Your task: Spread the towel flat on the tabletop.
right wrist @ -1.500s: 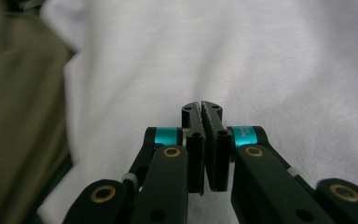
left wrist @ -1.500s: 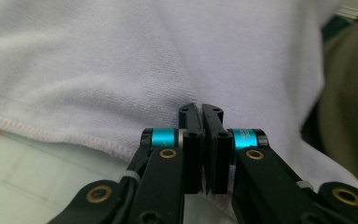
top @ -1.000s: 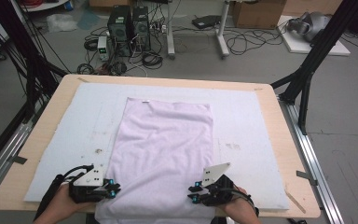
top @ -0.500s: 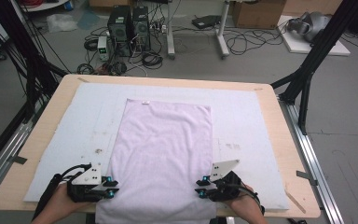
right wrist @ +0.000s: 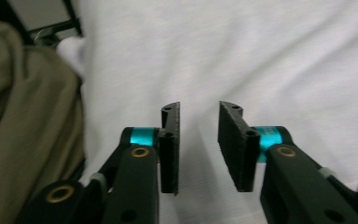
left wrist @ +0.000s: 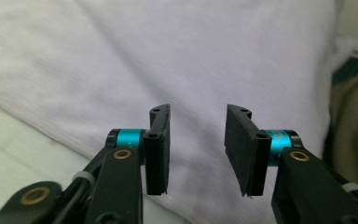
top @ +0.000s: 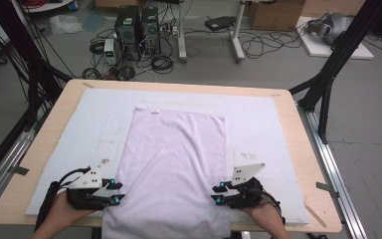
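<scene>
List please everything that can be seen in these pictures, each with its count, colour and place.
Cloth: one, pale lilac, flat along the middle of the mat, near end hanging over the table's near edge.
Mat: one, pale blue-grey, covering most of the table.
Table: one, light wood, centre.
Computer towers: two, black, on the floor beyond the table.
Cables: many, black, on the floor.
Box: one, brown, far floor.
Left gripper: one, black, at the cloth's left edge, open.
Right gripper: one, black, at the cloth's right edge, open.
</scene>
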A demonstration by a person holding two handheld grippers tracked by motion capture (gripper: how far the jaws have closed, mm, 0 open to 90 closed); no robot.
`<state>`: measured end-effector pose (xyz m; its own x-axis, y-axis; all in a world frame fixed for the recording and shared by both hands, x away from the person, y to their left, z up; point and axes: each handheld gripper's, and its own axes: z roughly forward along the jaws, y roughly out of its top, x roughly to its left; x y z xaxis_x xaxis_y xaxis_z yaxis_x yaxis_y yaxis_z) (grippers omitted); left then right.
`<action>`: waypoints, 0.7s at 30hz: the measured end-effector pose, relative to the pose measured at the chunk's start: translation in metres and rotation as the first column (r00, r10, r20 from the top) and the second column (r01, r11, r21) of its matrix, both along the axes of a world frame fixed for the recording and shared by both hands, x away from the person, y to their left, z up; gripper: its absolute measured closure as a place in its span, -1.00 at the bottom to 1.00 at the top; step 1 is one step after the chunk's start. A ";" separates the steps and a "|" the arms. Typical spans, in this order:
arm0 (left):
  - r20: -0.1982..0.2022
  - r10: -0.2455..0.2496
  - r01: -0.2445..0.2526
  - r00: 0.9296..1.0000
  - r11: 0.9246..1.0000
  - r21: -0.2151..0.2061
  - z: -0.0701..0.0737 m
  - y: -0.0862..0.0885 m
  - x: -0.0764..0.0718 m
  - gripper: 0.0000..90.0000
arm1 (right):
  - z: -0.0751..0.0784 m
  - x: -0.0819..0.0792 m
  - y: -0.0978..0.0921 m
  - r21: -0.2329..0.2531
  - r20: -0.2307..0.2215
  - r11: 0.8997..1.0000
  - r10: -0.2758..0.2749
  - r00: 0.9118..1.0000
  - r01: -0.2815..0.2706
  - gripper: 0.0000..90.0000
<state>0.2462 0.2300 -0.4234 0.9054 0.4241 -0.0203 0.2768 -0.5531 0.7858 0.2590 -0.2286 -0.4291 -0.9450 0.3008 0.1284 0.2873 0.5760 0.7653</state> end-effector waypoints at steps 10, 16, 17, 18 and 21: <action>0.008 0.103 -0.102 0.995 0.993 -0.053 0.005 -0.004 0.040 0.06 | 0.005 0.037 -0.011 0.018 0.020 0.988 -0.155 0.988 0.154 -0.02; -0.004 0.141 -0.141 0.990 0.989 -0.035 -0.002 -0.007 0.058 -0.06 | 0.005 0.056 -0.010 0.026 0.017 0.978 -0.209 0.978 0.209 -0.21; -0.005 0.141 -0.142 0.990 0.989 -0.035 -0.003 -0.009 0.061 -0.07 | 0.005 0.058 -0.008 0.026 0.022 0.977 -0.213 0.977 0.213 -0.24; -0.004 0.140 -0.140 0.990 0.990 -0.033 -0.003 -0.010 0.063 -0.08 | 0.004 0.061 -0.007 0.023 0.027 0.976 -0.216 0.976 0.216 -0.26; 0.003 0.141 -0.141 0.990 0.989 -0.042 -0.002 -0.014 0.067 -0.10 | 0.003 0.065 -0.005 0.019 0.028 0.974 -0.226 0.974 0.225 -0.31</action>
